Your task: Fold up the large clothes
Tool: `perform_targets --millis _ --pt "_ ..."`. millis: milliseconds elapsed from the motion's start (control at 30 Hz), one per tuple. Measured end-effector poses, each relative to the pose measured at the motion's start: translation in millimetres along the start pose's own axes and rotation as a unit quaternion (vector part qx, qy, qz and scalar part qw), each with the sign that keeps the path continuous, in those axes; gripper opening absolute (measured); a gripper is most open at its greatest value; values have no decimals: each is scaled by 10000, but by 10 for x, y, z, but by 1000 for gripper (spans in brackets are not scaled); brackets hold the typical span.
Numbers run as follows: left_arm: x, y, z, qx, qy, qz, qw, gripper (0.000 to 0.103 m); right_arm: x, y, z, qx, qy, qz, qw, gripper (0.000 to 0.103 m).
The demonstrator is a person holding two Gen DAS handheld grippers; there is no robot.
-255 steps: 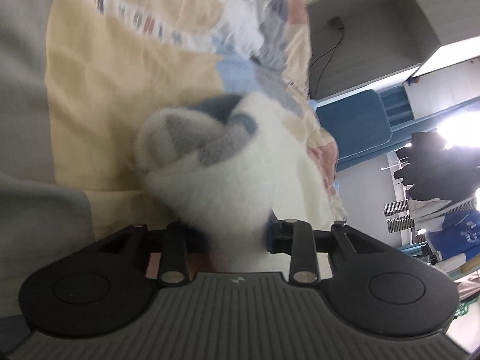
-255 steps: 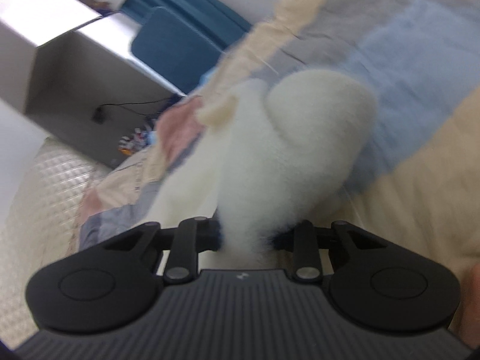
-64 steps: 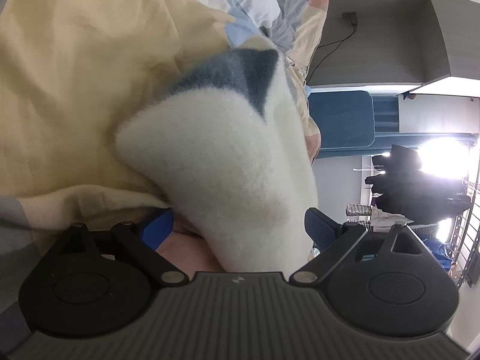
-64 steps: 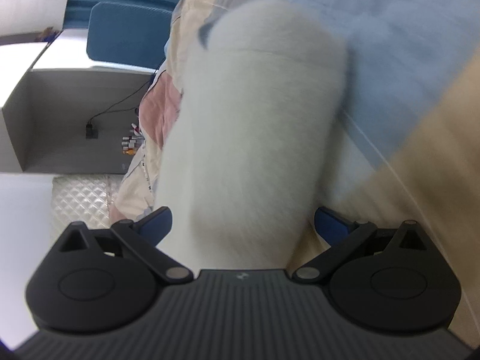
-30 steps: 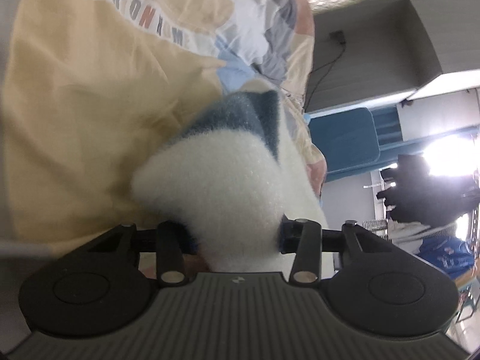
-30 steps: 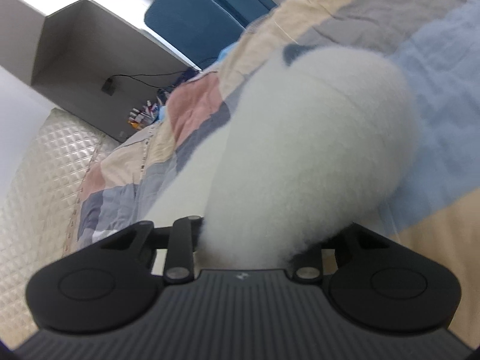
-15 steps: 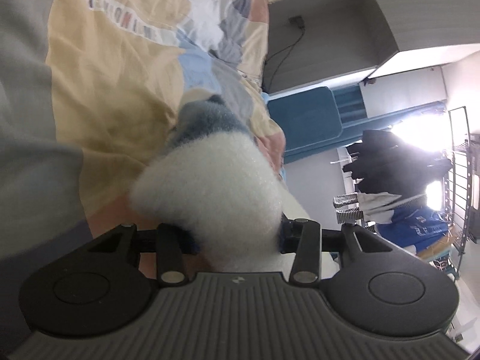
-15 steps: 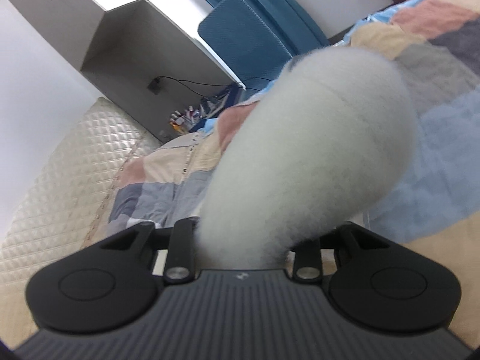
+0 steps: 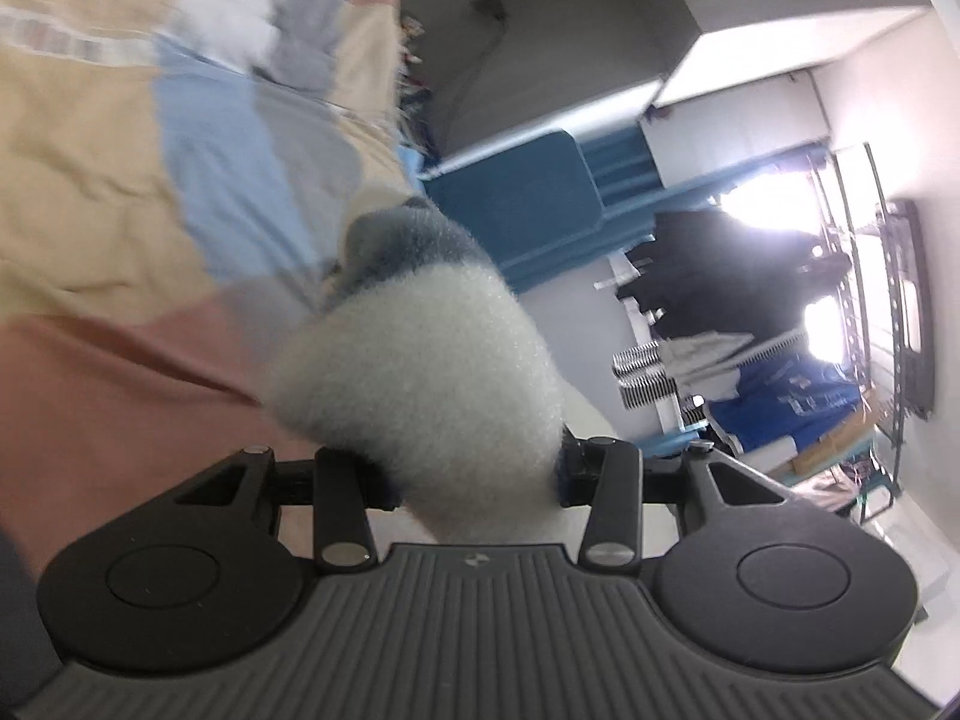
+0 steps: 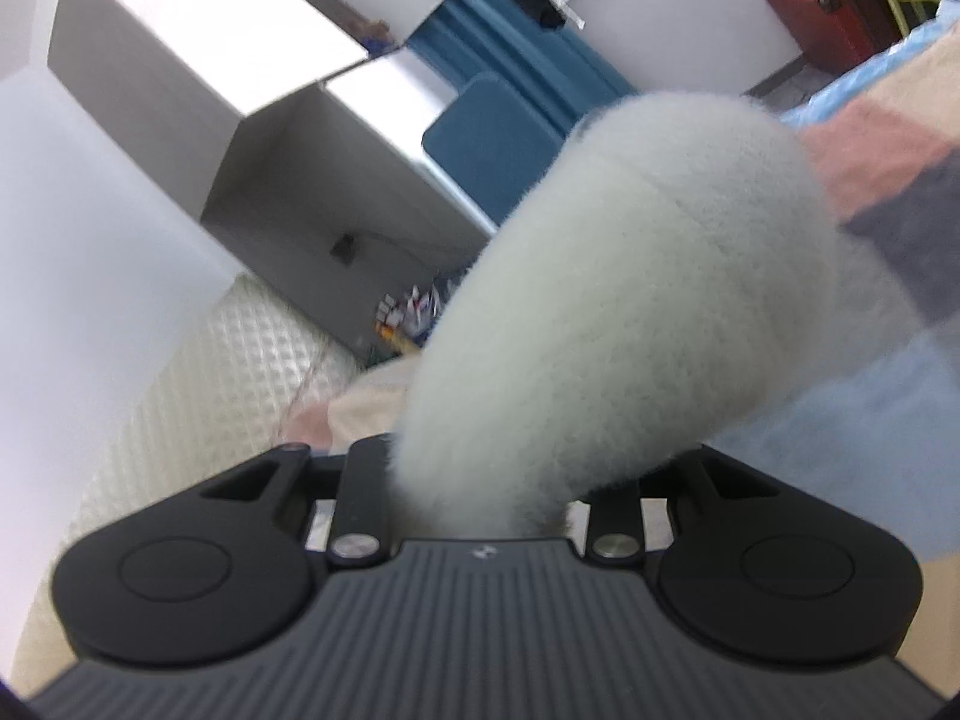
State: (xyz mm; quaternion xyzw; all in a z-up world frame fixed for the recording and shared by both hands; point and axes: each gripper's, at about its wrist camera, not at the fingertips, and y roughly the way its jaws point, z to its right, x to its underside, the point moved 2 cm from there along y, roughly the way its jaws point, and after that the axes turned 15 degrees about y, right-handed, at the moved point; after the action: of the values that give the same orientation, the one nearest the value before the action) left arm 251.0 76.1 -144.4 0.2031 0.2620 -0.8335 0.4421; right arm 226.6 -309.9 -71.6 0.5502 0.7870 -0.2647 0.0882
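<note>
Both tongs have lifted higher off the bed cover (image 9: 90, 192). Left tongs (image 9: 474, 468) and right tongs (image 10: 486, 492) each pinch tight on the fluffy white garment (image 10: 630, 300), bunched just ahead. It's mid-fold, I think; next, lay it flat.

the fluffy white garment (image 9: 420, 384) bulges over the left gripper (image 9: 474, 474) so its fingertips are buried, same deal with the right gripper (image 10: 486, 498). most of the garment runs out of sight. patchwork bedspread (image 9: 120, 180) is smeared with blur, its printed lettering unreadable.
</note>
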Motion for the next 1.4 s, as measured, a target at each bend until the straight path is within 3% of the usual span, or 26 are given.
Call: perform_targets --millis 333,533,700,800,1000,1067,1267,1400 --pt "35 1178 1104 333 558 -393 9971 48 -951 -330 401 14 212 744 9970 36" --pt "233 1962 1389 285 946 -712 9926 48 -1201 -314 922 328 552 973 9932 36" --pt "557 2400 1241 220 1037 -1030 9890 48 -1193 -223 1400 506 730 1010 9909 36" --pt "771 2573 1039 207 1089 -1200 9866 48 -1099 -217 1758 406 1027 1081 9880 36" --pt "1168 2686 604 51 1336 -1559 9787 48 -735 -188 2294 623 1140 987 9866 36" --pt "1269 2636 494 156 1515 -1474 9773 49 -580 -205 2439 591 1166 988 9865 37" --pt "1400 2582 184 298 1436 -1492 9779 50 -425 -255 2606 413 1125 1021 9875 42" --pt "1403 2553 165 268 1320 -1533 9790 51 -440 -244 2600 536 1136 1029 9867 46"
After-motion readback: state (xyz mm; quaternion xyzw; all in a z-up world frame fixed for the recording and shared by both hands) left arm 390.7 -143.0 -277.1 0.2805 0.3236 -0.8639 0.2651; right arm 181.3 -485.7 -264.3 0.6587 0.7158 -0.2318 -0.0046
